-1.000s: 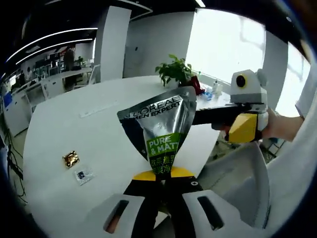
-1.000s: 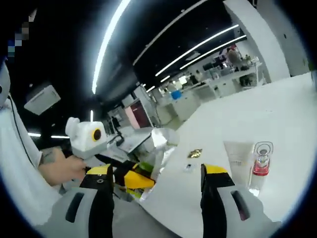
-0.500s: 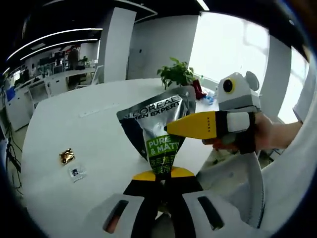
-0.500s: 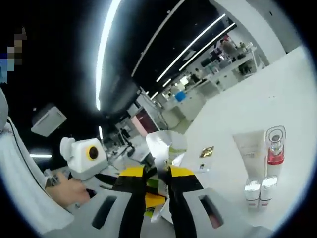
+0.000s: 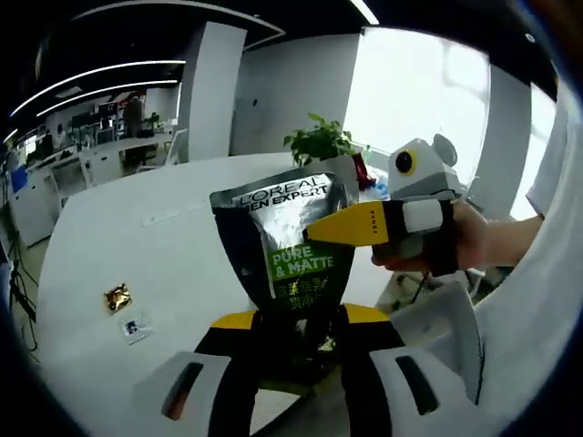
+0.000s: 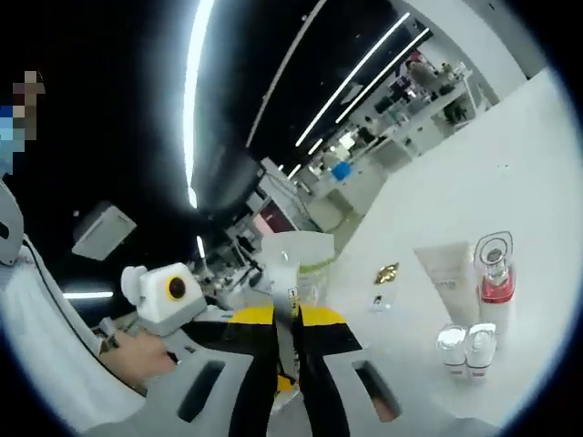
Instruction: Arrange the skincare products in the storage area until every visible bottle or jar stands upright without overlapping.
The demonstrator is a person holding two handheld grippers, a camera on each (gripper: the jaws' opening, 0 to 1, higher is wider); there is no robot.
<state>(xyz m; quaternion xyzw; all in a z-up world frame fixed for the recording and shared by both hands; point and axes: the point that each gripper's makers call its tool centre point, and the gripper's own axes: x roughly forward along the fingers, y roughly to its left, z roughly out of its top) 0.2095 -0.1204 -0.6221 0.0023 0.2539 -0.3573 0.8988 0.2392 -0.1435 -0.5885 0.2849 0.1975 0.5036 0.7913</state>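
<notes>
A silver and dark L'Oreal pouch [image 5: 287, 241] with a green label hangs upright over the white table [image 5: 109, 237]. My left gripper [image 5: 299, 319] is open, its yellow-tipped jaws spread on either side of the pouch's bottom. My right gripper [image 5: 314, 234] reaches in from the right and is shut on the pouch's side. In the right gripper view, the right gripper [image 6: 285, 315] pinches the pouch's thin edge [image 6: 293, 264]. A white tube [image 6: 446, 269], a pink bottle [image 6: 492, 278] and two small silver-capped items [image 6: 465, 341] stand on the table [image 6: 510, 164].
A gold wrapper [image 5: 117, 296] and a small sachet [image 5: 134, 328] lie near the table's left edge. A potted plant [image 5: 319, 141] stands at the far side. A person's hand [image 5: 474, 241] holds the right gripper. Desks fill the room behind.
My left gripper has opened and let go of the pouch's bottom. The right gripper, which closed on the pouch earlier, still holds it. The pouch now faces the left camera more squarely.
</notes>
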